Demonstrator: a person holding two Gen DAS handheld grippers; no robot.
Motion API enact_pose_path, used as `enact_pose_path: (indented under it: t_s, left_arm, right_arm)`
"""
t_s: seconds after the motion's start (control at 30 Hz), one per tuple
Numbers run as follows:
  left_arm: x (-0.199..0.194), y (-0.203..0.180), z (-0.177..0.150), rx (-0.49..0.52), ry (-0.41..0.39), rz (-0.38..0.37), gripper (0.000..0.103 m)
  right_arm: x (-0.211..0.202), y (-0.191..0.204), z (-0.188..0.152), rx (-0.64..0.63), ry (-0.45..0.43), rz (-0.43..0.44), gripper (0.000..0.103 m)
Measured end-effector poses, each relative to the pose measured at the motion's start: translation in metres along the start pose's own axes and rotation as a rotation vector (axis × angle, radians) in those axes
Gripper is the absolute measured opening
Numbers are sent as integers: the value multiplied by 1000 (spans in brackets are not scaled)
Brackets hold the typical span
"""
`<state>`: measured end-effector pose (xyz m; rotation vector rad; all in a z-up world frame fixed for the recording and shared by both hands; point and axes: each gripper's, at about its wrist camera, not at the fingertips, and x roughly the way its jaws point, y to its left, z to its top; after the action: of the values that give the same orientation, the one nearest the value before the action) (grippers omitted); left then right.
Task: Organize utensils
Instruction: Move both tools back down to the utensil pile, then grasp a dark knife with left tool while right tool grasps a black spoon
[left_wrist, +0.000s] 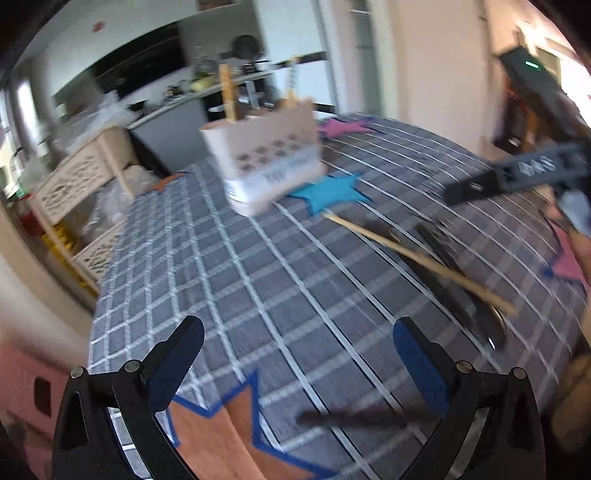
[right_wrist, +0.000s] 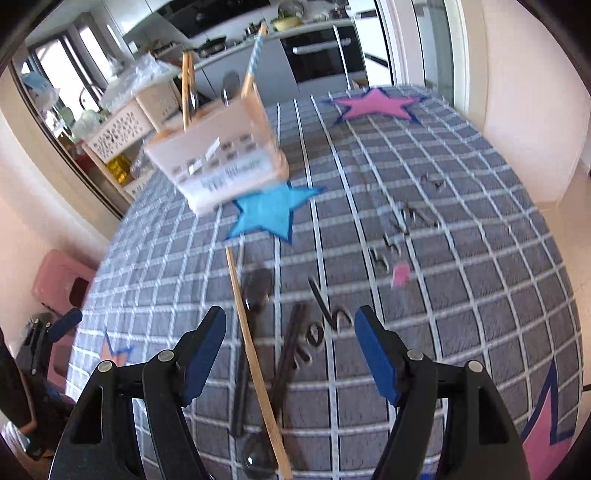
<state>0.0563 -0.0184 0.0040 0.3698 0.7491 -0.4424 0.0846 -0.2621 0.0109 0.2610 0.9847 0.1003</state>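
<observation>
Wooden chopstick (right_wrist: 255, 365) lies on the grey checked counter (right_wrist: 461, 258); left tool (left_wrist: 299, 365) and right tool (right_wrist: 290, 354) both spread, empty.

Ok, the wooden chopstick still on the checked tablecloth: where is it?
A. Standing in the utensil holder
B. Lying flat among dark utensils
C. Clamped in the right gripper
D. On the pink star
B: the wooden chopstick lies flat on the tablecloth beside dark utensils, ahead of the open right gripper.
</observation>
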Motion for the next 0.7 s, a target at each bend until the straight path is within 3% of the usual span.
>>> enact_pose_path:
  t_s: [0.13,0.37,0.5,0.63,0.7]
  left_arm:
    - [-7,-18,-15,125,-6,-93,103]
    - [-18,-58,-25,462,12,-281,103]
    - [-5,-70,-26,575,57,-302,103]
    - [12,-69,-23,605,115,-313,103]
    - [20,-70,-24,615,144,-322,97]
  right_arm:
    - [6,-2,-13,4,36,-7,76]
    - [4,0,-21,3,36,-4,76]
    - [-2,2,-19,2,22,-3,76]
    - [-6,1,-19,2,15,-6,76]
    - [-6,0,-19,0,16,-10,76]
